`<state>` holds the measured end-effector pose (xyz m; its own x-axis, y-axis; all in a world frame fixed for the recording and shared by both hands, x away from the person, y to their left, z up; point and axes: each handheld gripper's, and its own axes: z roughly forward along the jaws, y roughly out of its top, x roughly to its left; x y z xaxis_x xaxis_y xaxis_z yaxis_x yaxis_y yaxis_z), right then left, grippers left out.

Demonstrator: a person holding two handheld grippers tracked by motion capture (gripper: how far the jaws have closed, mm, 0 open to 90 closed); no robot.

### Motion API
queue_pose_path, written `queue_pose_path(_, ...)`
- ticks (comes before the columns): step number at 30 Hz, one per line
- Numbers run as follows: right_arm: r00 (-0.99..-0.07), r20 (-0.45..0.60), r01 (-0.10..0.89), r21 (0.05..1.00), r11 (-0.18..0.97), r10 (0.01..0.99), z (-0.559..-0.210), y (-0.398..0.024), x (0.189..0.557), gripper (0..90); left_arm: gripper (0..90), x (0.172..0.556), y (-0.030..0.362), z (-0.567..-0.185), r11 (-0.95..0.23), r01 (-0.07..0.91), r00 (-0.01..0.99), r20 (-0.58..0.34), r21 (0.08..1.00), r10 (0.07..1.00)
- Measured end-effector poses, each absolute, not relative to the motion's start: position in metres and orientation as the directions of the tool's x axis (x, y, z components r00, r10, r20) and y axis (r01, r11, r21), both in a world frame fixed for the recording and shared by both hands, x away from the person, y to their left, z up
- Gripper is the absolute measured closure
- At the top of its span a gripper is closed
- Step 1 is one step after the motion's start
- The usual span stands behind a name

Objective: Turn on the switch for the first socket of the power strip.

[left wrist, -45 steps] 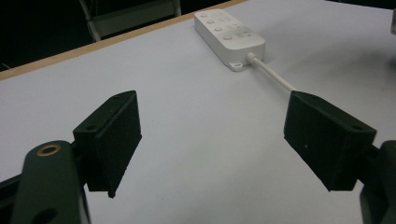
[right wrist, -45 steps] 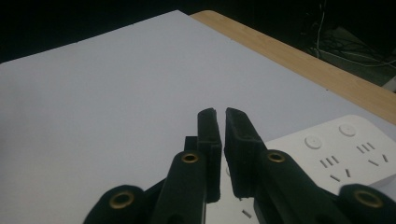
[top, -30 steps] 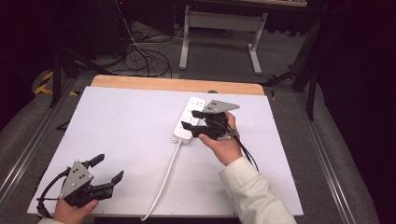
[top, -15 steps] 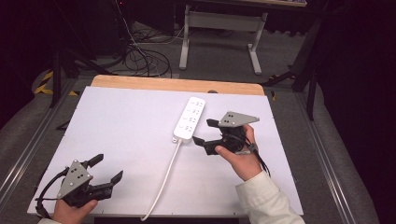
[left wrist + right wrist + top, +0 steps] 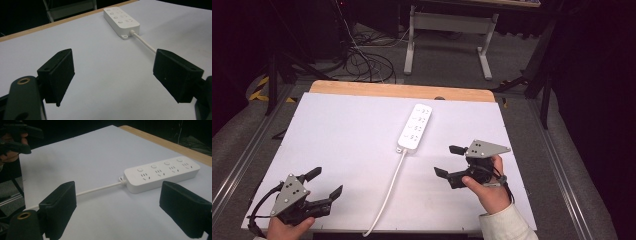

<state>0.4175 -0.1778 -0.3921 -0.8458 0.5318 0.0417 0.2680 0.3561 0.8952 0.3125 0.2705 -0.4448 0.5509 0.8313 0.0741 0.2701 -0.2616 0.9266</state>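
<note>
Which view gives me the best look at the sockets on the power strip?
The right gripper view: the power strip lies close, its sockets and buttons distinct. The high view shows its whole outline, small. The left gripper view shows it farther off, end-on.

- Left gripper [image 5: 113, 77] hovers over the white table [image 5: 100, 82], jaws wide apart, nothing between them.
- White power strip [image 5: 121, 20] lies ahead, its cable [image 5: 146, 44] running behind the right-hand jaw.

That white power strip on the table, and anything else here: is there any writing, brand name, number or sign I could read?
None can be read.
Power strip: four round buttons and rows of socket slots on top, no legible words, brand or numbers; any fine print is too small to tell.
Grey plate on the right gripper: small holes, no text.
White table: blank.
</note>
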Motion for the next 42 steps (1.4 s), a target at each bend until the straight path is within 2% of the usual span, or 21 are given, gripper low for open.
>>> queue_pose_path(6, -0.84, 0.059, 0.279, 0.9, 0.334, 0.54, -0.407, -0.193, 0.406, 13.8, 18.3, 0.312, 0.271, -0.444, -0.259, 0.272, 0.55, 0.071, 0.927, 0.832)
queue_pose_path(25, -0.826, 0.058, 0.308, 0.88, 0.363, 0.561, -0.458, -0.23, 0.388, 13.1, 17.9, 0.311, 0.271, -0.443, -0.255, 0.267, 0.548, 0.071, 0.929, 0.833)
queue_pose_path(28, -0.814, 0.082, 0.339, 0.871, 0.356, 0.575, -0.465, -0.236, 0.389, 13.1, 17.5, 0.31, 0.271, -0.444, -0.254, 0.267, 0.545, 0.071, 0.93, 0.835)
queue_pose_path(36, -0.805, 0.089, 0.385, 0.831, 0.402, 0.587, -0.484, -0.241, 0.388, 13.0, 16.7, 0.309, 0.27, -0.447, -0.257, 0.267, 0.55, 0.072, 0.929, 0.832)
queue_pose_path(42, -0.821, 0.073, 0.362, 0.833, 0.418, 0.566, -0.484, -0.238, 0.387, 10.1, 16.7, 0.311, 0.271, -0.447, -0.256, 0.264, 0.54, 0.078, 0.93, 0.838)
